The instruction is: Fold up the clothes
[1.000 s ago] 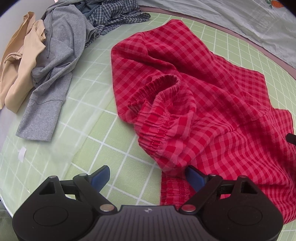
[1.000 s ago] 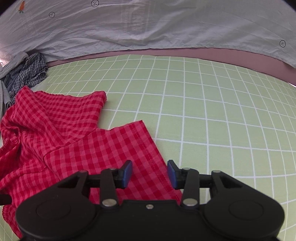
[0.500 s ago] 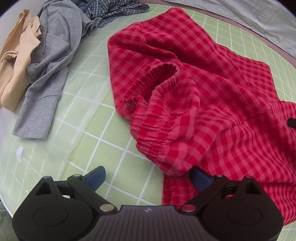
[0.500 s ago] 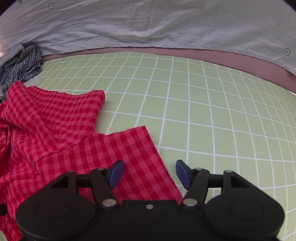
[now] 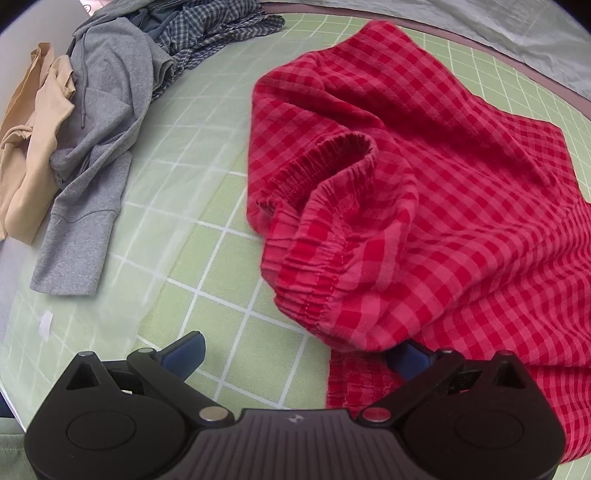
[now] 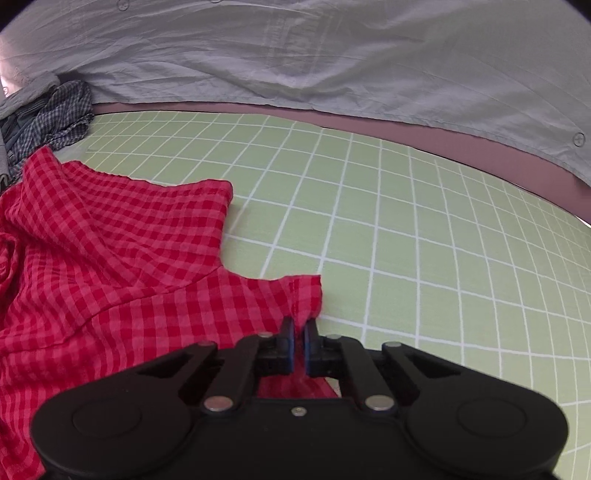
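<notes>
Red checked shorts (image 5: 424, 192) lie crumpled on the green grid mat (image 5: 229, 251), with the elastic waistband (image 5: 314, 280) bunched toward me. My left gripper (image 5: 295, 356) is open, its jaws wide apart just in front of the waistband, the right finger (image 5: 410, 360) partly under the cloth. In the right wrist view the shorts (image 6: 110, 258) spread to the left. My right gripper (image 6: 298, 338) is shut on the hem corner of a shorts leg (image 6: 304, 295), which puckers up between the pads.
A grey hoodie (image 5: 96, 140), a beige garment (image 5: 29, 147) and a dark checked shirt (image 5: 214, 33) are piled at the mat's far left. A pale grey sheet (image 6: 332, 55) lies beyond the mat's (image 6: 406, 240) far edge.
My right gripper has closed from open onto the leg hem and the corner has lifted. My left gripper stayed open and moved closer to the waistband.
</notes>
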`<state>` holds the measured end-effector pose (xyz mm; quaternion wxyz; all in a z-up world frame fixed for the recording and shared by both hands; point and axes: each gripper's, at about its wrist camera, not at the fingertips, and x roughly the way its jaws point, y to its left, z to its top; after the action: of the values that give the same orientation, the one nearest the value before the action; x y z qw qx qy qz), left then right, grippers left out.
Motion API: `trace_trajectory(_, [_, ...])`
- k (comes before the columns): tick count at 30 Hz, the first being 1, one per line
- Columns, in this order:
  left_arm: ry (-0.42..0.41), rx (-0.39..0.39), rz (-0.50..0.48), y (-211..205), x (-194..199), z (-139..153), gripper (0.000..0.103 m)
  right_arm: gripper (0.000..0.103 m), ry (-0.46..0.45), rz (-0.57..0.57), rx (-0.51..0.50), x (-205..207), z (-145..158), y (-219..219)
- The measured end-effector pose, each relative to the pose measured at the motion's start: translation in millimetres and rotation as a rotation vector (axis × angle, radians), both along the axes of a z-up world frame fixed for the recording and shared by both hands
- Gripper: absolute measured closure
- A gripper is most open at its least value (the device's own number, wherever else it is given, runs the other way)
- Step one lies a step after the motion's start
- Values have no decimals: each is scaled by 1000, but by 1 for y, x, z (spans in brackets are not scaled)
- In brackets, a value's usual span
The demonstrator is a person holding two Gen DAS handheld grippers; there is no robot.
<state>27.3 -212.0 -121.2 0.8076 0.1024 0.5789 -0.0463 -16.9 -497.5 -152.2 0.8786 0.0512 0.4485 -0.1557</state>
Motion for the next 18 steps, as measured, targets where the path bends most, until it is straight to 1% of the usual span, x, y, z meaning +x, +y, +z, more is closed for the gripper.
trace_trajectory(2, [1, 9, -36, -10, 1, -1, 0, 98, 5, -74, -1, -13, 0, -15])
trace_trajectory(5, [-26, 38, -97, -26, -1, 1, 1, 98, 20, -202, -19, -41, -1, -40])
trace_trajectory(8, [-32, 39, -143, -34, -5, 0, 1, 98, 33, -324, -10, -81, 0, -60])
trace_trajectory(10, [-27, 28, -178, -40, -8, 0, 1, 97, 37, -380, -5, -111, 0, -67])
trace_trajectory(15, [-66, 46, -266, -44, -19, -1, 0, 96, 55, -463, -14, -162, 1, -57])
trace_trajectory(18, [-83, 61, -295, -38, -20, -1, 0, 96, 52, -505, -3, -177, 2, -40])
